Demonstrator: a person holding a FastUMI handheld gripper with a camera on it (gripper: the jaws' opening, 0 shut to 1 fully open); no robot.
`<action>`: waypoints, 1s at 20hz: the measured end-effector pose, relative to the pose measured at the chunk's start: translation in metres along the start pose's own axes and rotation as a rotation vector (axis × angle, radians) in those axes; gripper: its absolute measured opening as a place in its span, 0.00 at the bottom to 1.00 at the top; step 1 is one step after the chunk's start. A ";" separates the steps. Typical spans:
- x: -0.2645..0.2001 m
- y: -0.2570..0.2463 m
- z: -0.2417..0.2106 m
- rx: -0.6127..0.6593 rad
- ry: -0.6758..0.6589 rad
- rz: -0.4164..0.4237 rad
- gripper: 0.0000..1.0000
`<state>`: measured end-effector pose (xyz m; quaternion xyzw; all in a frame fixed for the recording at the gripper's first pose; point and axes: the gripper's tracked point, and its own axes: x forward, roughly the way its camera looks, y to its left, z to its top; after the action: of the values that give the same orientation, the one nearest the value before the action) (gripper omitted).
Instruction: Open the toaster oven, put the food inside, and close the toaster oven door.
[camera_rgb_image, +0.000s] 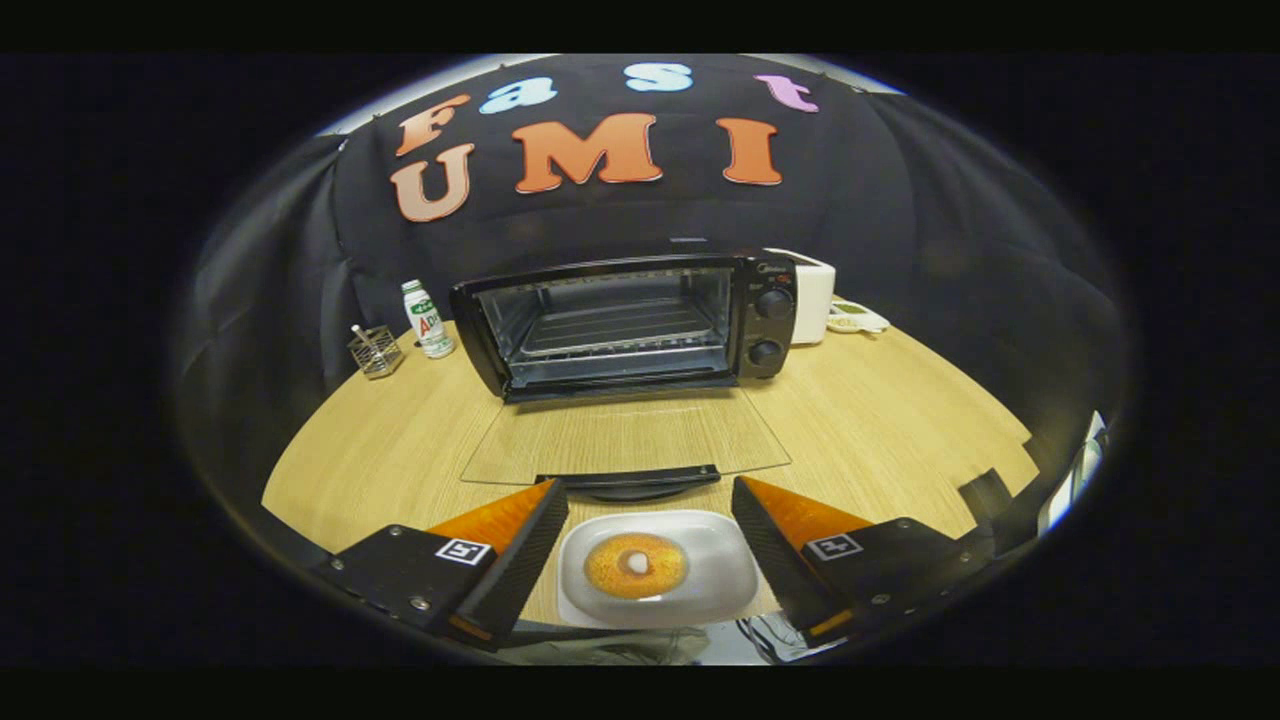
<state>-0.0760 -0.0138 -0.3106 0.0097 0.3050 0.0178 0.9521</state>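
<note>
The black toaster oven (762, 275) stands at the back of the wooden table (880, 420), its cavity open with a wire rack (620, 330) inside. Its glass door (625, 435) lies folded down flat toward me, the dark handle (628, 478) just ahead of my fingertips. A white plate (715, 570) holding a round golden pastry with a white centre (636, 565) rests on the table between my fingers. My gripper (648, 486) is open, one finger on each side of the plate, with a strip of table showing between the plate and the left finger.
Two knobs (772, 303) sit on the oven's right panel. A white bottle with a green label (428, 320) and a small wire holder (376, 352) stand left of the oven. A white appliance (812, 295) and a small white item (855, 318) sit to its right.
</note>
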 end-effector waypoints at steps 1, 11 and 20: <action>-0.007 -0.001 -0.003 -0.006 -0.002 -0.003 0.99; -0.007 0.012 -0.071 -0.082 0.107 -0.009 0.99; 0.011 0.012 -0.107 -0.120 0.185 -0.036 0.99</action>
<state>-0.1295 -0.0005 -0.4040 -0.0544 0.3899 0.0199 0.9191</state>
